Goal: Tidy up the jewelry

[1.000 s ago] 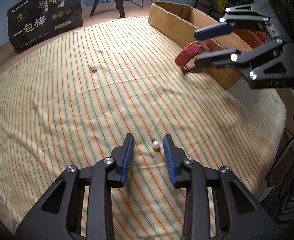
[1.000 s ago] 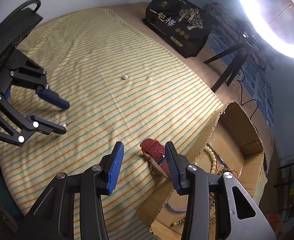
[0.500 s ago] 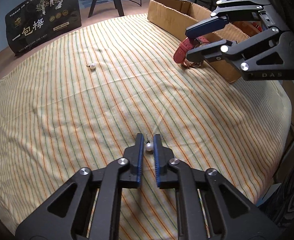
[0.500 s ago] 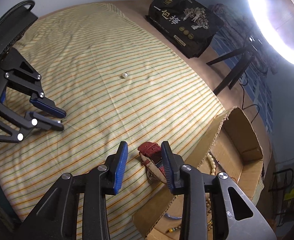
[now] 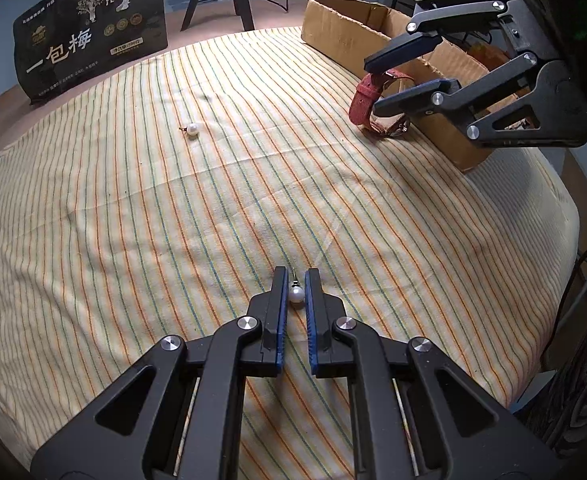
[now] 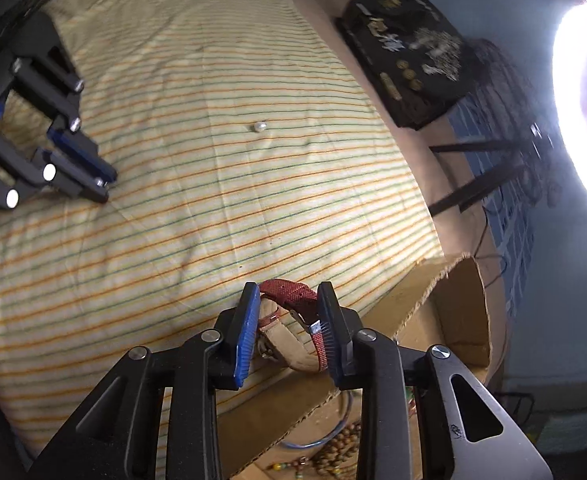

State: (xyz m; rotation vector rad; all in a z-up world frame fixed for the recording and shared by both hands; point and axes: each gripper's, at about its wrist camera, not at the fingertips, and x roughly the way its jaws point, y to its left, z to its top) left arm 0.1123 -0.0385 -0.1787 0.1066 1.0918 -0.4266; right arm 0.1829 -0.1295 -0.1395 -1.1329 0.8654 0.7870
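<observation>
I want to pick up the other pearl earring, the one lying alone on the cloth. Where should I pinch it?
Pinch the round pearl, not the thin pin. It lies flat on the striped cloth, pin pointing sideways, so come straight down from above with the tool's pads either side of the ball, across the pin's line. The pin looks too thin and low to grip.

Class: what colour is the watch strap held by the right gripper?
Red, woven watch strap; clearest in the right wrist view.
</observation>
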